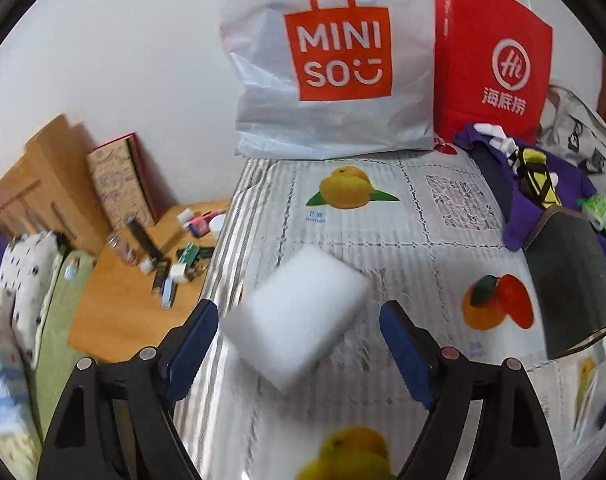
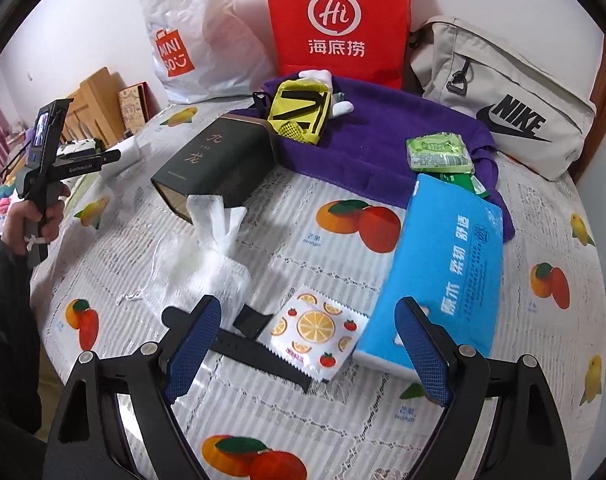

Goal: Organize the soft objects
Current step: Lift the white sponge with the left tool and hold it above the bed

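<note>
- The left gripper (image 1: 299, 356) has its blue fingers (image 1: 193, 350) spread wide, with nothing between them in contact. The white sponge block (image 1: 297, 316) lies in the gap, blurred and apart from both pads; I cannot tell whether it rests on the cloth or is in the air. It sits a little nearer the left finger and skewed to the finger line, so a clean pinch probably calls for squaring up first.
- The right gripper (image 2: 309, 350) is also open and empty. Between its fingers, on the bench (image 2: 543, 360), lie a fruit-print sachet (image 2: 317, 334) and a black strap (image 2: 259, 354) that runs under the sachet's near edge and past the left finger.
- Just beyond that finger sits a white drawstring pouch (image 2: 213, 256), slumped with its neck up, as soft cloth settles when set down loosely.
- The blue tissue pack (image 2: 439, 276) lies just beside the right finger, its near end almost at the pad, likely an easy next pick.
- Farther off, a dark box (image 2: 219, 160) lies flat, touching the purple cloth (image 2: 363, 152), which carries a yellow pouch (image 2: 299, 114) and a green packet (image 2: 439, 152); this seems the gathering spot for soft things.
- At the back, the MINISO bag (image 1: 331, 64), red paper bag (image 2: 335, 20) and Nike bag (image 2: 503, 108) lean against the wall for support.
</note>
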